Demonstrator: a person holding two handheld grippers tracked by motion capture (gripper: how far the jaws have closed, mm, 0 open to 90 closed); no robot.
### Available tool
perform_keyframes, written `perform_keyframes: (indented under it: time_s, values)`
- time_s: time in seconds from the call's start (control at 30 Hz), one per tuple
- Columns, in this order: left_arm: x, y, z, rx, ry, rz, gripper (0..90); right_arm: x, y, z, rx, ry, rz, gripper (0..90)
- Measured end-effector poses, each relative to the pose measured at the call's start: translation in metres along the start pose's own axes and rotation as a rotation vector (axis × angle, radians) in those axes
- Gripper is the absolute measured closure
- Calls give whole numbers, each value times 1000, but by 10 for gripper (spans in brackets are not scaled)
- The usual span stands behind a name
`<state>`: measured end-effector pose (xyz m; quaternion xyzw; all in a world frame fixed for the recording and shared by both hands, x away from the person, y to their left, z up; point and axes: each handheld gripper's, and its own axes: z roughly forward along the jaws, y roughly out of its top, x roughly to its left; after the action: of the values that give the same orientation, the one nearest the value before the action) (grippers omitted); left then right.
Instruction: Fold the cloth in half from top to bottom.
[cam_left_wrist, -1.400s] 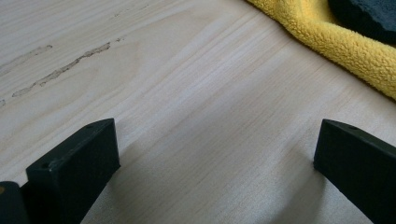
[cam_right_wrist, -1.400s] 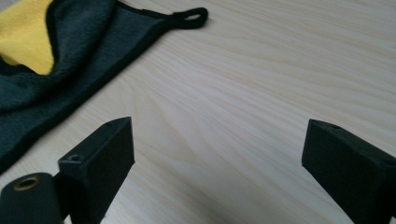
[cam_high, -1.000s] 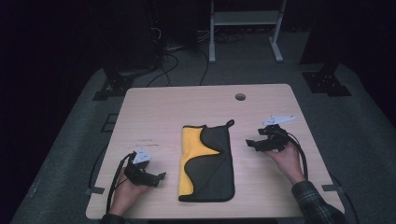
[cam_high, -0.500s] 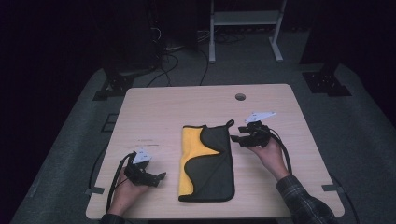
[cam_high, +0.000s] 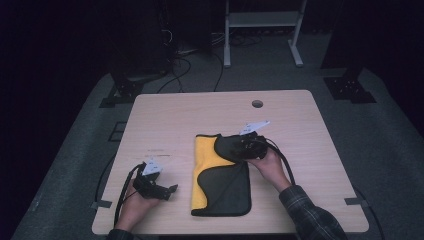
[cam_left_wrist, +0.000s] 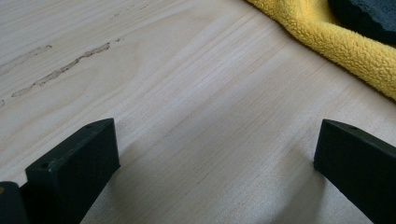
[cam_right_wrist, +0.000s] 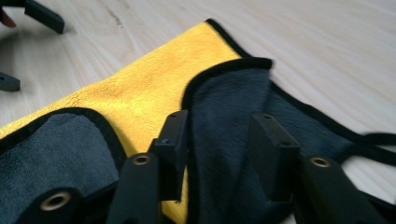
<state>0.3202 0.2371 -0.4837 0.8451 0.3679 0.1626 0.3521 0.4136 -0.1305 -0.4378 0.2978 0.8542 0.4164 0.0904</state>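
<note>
A yellow and dark grey cloth (cam_high: 205, 160) with black trim lies folded at the middle of the wooden table (cam_high: 175, 115). My right gripper (cam_high: 235, 147) sits over its upper dark flap. In the right gripper view the right gripper (cam_right_wrist: 219, 140) straddles a raised fold of the dark cloth (cam_right_wrist: 224, 116); the jaws have just been closing, with a gap still left around the fold. My left gripper (cam_high: 170, 191) rests open on bare wood left of the cloth. The left gripper (cam_left_wrist: 215, 158) has nothing between its jaws, and the cloth's yellow edge (cam_left_wrist: 345, 46) lies ahead.
A round cable hole (cam_high: 257, 104) is in the table's far side. A black loop (cam_right_wrist: 373, 140) trails from the cloth's corner. Behind the table, a white stand (cam_high: 260, 20) and cables (cam_high: 180, 65) lie on the dark floor.
My right gripper has moved left from the bare table onto the cloth's upper dark flap. The left gripper and hand have stayed put.
</note>
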Motion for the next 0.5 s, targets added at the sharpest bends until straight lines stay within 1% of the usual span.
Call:
perform_keyframes:
  time_s: [0.07, 0.27, 0.33, 0.4, 0.43, 0.47, 0.5]
  values:
    - [0, 0, 0, 0, 0, 0, 0, 5, 2, 9, 12, 9, -10, 586]
    - [0, 0, 0, 0, 0, 0, 0, 12, 6, 31, 35, 28, -30, 599]
    - [0, 0, 0, 0, 0, 1, 0, 14, 7, 37, 46, 24, -41, 599]
    - [0, 0, 0, 0, 1, 0, 0, 16, 8, 45, 53, 22, -35, 599]
    - [0, 0, 0, 0, 0, 0, 0, 17, 8, 50, 61, 9, -38, 600]
    - [0, 0, 0, 0, 0, 0, 0, 17, 8, 50, 61, 9, -38, 600]
    - [0, 0, 0, 0, 1, 0, 0, 18, 8, 56, 78, -10, -47, 609]
